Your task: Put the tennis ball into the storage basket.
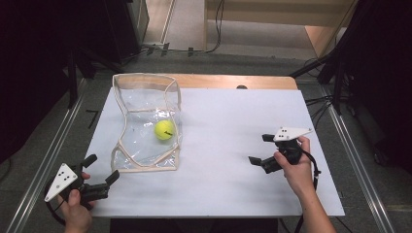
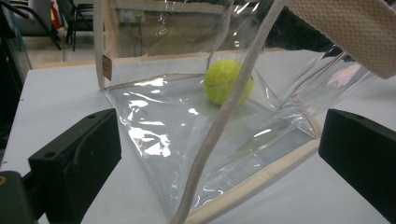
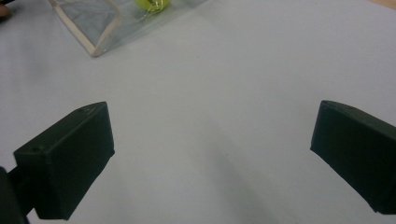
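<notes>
A yellow tennis ball lies inside a clear plastic bag with cream trim, on the left half of the white table sheet. In the left gripper view the ball shows through the bag wall, and a cream strap crosses in front of it. My left gripper stands open just off the bag's near left corner, empty. My right gripper is open over bare sheet at the right, well apart from the bag. The right gripper view catches the bag's corner and the ball far off.
The sheet covers a wooden table whose far edge shows. Metal rails run along both sides. Cables lie on the floor beyond the table. Bare sheet stretches between the bag and my right gripper.
</notes>
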### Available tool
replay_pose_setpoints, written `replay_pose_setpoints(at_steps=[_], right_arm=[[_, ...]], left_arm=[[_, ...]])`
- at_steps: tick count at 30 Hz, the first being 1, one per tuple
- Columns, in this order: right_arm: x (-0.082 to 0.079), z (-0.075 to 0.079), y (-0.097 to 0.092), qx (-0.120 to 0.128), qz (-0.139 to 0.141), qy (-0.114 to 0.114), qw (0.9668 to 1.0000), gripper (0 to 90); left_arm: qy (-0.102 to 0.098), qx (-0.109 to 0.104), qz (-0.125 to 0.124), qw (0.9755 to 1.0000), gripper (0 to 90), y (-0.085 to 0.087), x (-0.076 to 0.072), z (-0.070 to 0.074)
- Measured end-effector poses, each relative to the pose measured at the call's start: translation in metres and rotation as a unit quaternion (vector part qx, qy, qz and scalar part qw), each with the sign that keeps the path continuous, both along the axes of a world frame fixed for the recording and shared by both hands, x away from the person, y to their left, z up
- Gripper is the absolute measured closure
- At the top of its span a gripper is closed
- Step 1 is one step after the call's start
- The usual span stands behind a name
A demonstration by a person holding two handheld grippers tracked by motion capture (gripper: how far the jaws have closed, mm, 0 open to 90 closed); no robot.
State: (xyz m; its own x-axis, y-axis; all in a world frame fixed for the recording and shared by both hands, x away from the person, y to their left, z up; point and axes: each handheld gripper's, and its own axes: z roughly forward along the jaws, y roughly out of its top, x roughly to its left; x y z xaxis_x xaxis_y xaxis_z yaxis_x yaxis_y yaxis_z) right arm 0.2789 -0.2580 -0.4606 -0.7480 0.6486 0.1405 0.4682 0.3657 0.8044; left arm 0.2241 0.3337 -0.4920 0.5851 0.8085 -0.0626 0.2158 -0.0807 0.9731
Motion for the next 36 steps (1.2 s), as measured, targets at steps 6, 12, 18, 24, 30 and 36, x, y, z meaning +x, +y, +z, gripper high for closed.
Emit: replay_pose_setpoints(at_steps=[6,12,18,24,30,36], right_arm=[[-0.004,-0.005,-0.01,0.007,-0.011,-0.001,0.9999,0.0],[-0.008,-0.01,-0.019,0.015,-0.024,-0.002,0.9996,0.0],[-0.013,-0.016,-0.028,0.022,-0.036,-0.005,0.9991,0.0],[-0.018,-0.023,-0.037,0.028,-0.051,-0.005,0.9983,0.0],[-0.023,-0.029,-0.045,0.034,-0.066,-0.007,0.9972,0.0],[-0.029,-0.034,-0.053,0.04,-0.082,-0.013,0.9957,0.0]], left_arm=[[0.0,0.0,0.0,1.0,0.0,0.0,0.0,0.0],[0.0,0.0,0.0,1.0,0.0,0.0,0.0,0.0],[0.0,0.001,-0.001,1.0,0.0,0.0,0.0,0.0],[0.0,0.002,0.0,1.0,0.0,-0.001,0.0,0.0],[0.0,0.002,0.0,1.0,0.0,-0.001,0.0,0.0],[-0.001,0.002,0.0,1.0,0.0,-0.001,0.0,0.0]])
